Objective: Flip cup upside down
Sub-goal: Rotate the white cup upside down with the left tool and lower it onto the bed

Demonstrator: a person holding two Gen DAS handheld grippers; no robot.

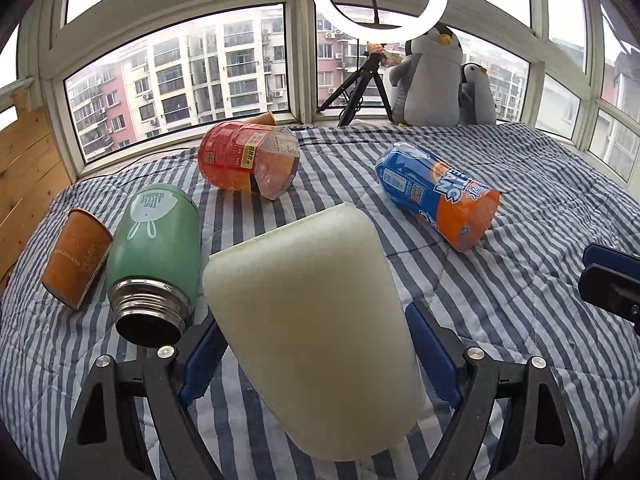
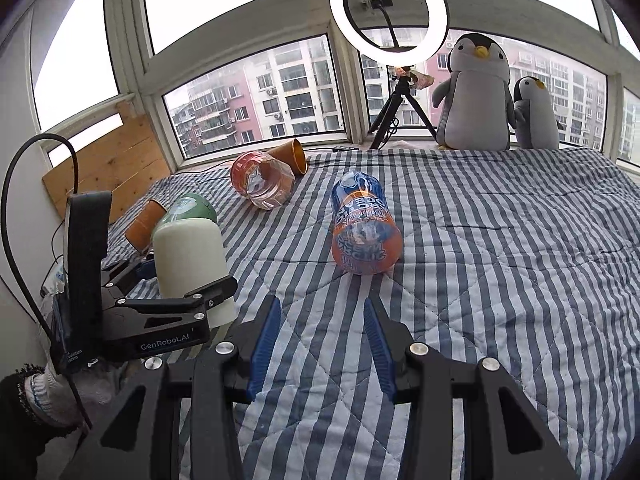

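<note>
A cream-white plastic cup [image 1: 312, 316] fills the middle of the left wrist view, closed base up and tilted away. My left gripper [image 1: 316, 356] is shut on it, blue pads on both sides. The right wrist view shows the same cup [image 2: 188, 252] held base up in the left gripper [image 2: 192, 300] above the striped bed. My right gripper [image 2: 320, 340] is open and empty over the bedspread, in front of a blue and orange plastic cup [image 2: 362, 228] lying on its side.
On the striped bedspread [image 2: 500, 260] lie a green flask [image 1: 156, 248], an orange paper cup [image 1: 76, 258], a red plastic cup [image 1: 248, 160] and a blue and orange cup [image 1: 438, 194]. A ring light on a tripod [image 2: 390, 20] and plush penguins [image 2: 476, 96] stand at the window.
</note>
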